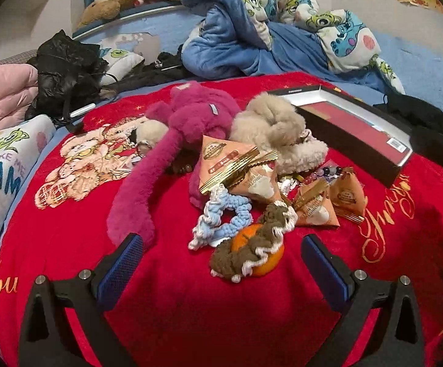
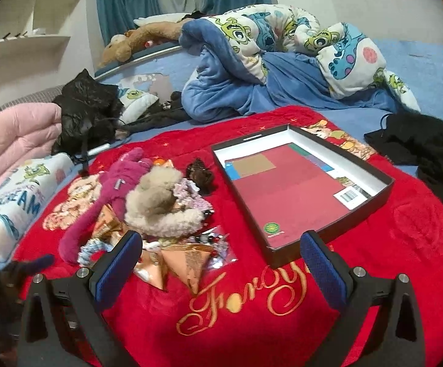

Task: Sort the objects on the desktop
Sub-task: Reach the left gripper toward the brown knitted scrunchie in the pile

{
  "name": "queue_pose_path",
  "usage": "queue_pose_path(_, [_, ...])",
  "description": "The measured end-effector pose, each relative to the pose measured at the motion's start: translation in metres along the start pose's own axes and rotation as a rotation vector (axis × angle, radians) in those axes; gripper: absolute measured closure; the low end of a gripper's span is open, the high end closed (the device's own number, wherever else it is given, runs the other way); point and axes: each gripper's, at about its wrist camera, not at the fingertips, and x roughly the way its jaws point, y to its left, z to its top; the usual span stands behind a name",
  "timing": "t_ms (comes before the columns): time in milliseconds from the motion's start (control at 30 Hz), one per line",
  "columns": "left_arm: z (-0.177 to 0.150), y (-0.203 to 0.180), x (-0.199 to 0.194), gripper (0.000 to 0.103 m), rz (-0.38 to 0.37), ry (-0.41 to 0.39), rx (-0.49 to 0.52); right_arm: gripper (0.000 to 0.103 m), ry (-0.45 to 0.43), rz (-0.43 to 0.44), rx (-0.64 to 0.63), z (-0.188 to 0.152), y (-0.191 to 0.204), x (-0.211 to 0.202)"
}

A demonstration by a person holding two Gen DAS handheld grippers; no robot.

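Both the left tool [image 1: 221, 260] and the right tool [image 2: 221, 253] were spread wide and empty. A magenta plush toy [image 1: 172, 140] and an orange fruit [image 1: 258, 250] wrapped in brown crochet lay beside the shallow black box [image 2: 301, 189].

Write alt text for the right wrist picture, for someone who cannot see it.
An open, shallow black box lies empty on a red blanket on a bed, with a pile of toys to its left: a pink plush, a beige plush and orange snack packets. The right gripper hangs in front with jaws wide apart, holding nothing.
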Motion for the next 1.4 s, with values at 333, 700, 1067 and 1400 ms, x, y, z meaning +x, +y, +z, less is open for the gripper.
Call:
queue_pose_path(333, [0.002,0.001,0.013,0.013,-0.010,0.031,-0.009,0.000,0.025,0.017,-0.007,-0.004,0.005,0.005])
queue_pose_path(700, [0.002,-0.004,0.007,0.058,-0.077,0.023,0.013,0.000,0.079,-0.031,0.032,-0.009,-0.012,0.013])
queue_pose_path(1067, [0.002,0.003,-0.004,0.092,-0.122,0.000,-0.025,0.000,0.081,0.015,0.033,-0.010,-0.009,0.011])
queue_pose_path(1400, [-0.005,0.024,-0.032,0.093,-0.076,-0.057,-0.086,0.000,0.084,0.054,-0.043,-0.012,0.006,0.011])
